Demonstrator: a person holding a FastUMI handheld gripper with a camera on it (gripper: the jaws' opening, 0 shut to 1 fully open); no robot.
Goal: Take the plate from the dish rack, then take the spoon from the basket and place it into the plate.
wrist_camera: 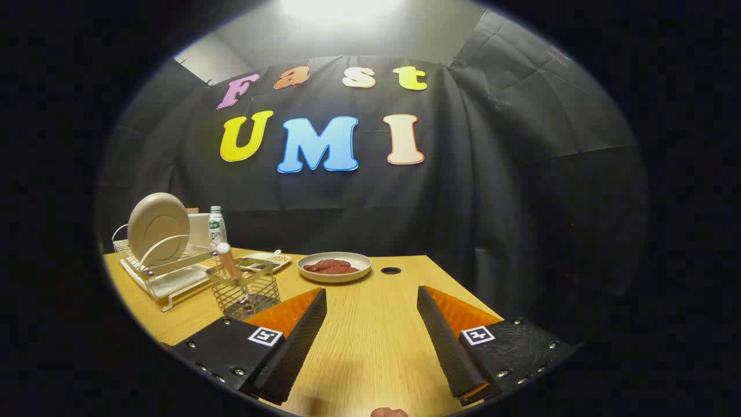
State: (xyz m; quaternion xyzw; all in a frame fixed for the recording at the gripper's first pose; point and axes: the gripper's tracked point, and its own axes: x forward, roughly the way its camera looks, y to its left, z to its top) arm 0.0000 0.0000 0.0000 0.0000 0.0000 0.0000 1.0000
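Note:
A beige plate (157,228) stands upright in the white dish rack (168,277) at the far left of the wooden table. A wire basket (245,291) sits just right of the rack, close beyond my left finger. The spoon (226,262) stands in it, its pale handle sticking up. My gripper (371,301) hovers open above the table, nothing between its fingers, with the rack and basket ahead to the left.
A shallow bowl (334,267) holding something reddish sits straight ahead past the fingers. A bottle (216,226) stands behind the rack, and a small tray (267,260) lies behind the basket. A round cable hole (391,270) is in the tabletop (370,347) right of the bowl.

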